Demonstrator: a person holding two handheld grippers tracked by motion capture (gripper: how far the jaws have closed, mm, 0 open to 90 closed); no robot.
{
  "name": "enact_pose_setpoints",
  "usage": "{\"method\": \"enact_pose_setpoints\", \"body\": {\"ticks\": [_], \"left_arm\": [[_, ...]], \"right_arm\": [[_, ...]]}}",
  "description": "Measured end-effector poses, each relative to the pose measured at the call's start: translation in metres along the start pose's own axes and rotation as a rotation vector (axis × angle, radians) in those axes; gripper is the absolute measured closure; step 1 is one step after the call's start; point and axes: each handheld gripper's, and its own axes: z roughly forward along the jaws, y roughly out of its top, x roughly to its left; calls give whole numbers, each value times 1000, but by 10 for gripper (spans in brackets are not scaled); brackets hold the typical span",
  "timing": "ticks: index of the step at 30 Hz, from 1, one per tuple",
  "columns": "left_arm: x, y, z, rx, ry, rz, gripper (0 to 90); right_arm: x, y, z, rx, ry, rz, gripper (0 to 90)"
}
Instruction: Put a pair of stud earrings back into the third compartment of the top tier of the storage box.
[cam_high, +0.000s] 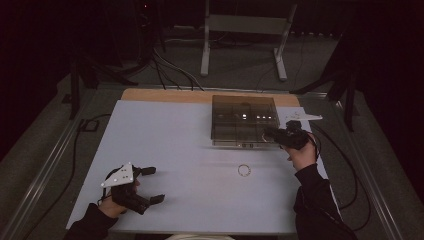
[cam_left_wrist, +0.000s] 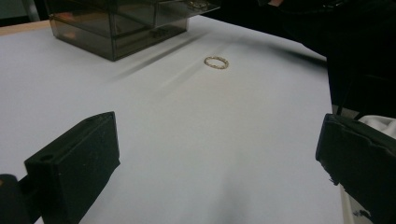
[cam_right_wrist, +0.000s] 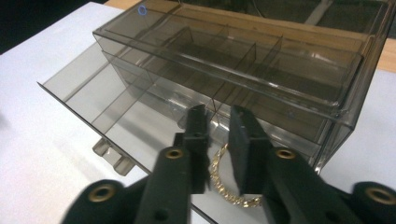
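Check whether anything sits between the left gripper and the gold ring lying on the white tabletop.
Nothing visible does. The left gripper is open, and bare white tabletop runs from it to the gold ring. The smoky plastic drawer organizer stands off to one side.

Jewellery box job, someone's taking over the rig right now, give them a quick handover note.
Left gripper: open, idle over the near left of the table.
Right gripper: jaws nearly closed over a gold bracelet in the pulled-out drawer of the smoky plastic jewellery box; a firm grip can't be confirmed.
Gold ring: loose on the table in front of the box.
Done: drawer open.
Left, probably: sort out the bracelet, stow the ring, shut the drawer.
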Motion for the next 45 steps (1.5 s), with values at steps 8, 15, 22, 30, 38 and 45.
{"method": "enact_pose_setpoints", "body": {"ticks": [8, 15, 22, 30, 38, 45], "left_arm": [[-1, 1, -1, -6, 3, 5, 5], [-1, 1, 0, 0, 1, 7, 5], [0, 0, 0, -1, 0, 0, 5], [0, 0, 0, 1, -2, 5, 5], [-1, 0, 1, 2, -5, 4, 5], [0, 0, 1, 0, -6, 2, 5]], "right_arm": [[9, 6, -9, -29, 6, -24, 545], [20, 13, -18, -57, 24, -39, 422], [35, 22, -27, -87, 47, -58, 283], [57, 25, -33, -97, 105, -77, 152], [77, 16, -34, -100, 121, -99, 149], [92, 3, -31, -85, 136, -119, 121]]}}
